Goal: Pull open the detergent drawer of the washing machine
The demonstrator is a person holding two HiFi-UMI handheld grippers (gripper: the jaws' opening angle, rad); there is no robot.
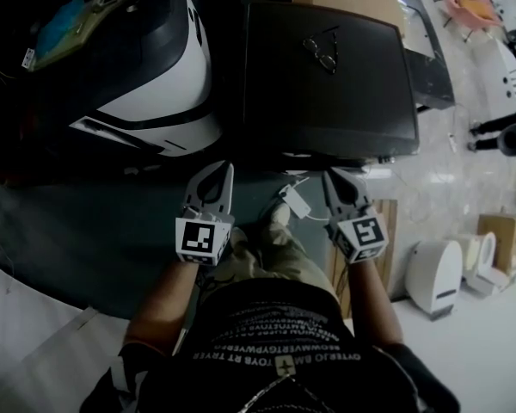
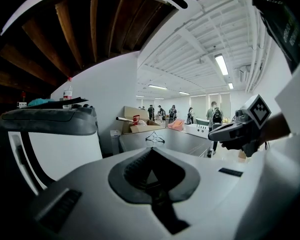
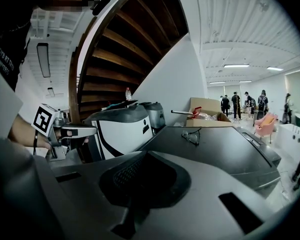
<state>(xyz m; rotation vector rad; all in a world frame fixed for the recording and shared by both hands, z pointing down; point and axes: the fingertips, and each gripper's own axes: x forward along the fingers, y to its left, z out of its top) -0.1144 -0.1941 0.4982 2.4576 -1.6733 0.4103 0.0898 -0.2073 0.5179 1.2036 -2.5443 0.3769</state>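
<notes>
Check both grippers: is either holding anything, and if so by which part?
Nothing is held. The left gripper and the right gripper both have their jaws shut together with nothing between them.

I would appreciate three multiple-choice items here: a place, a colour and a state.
1. The glasses lie: A on the dark machine top; B in a box; C on the floor.
2. The left machine's side panel is: A red; B white; C yellow.
3. The left gripper and right gripper are: A wide open; B shut, empty; C gripping cloth.
1 A, they rest on its lid; 2 B, plainly white; 3 B, jaws together, nothing between.
</notes>
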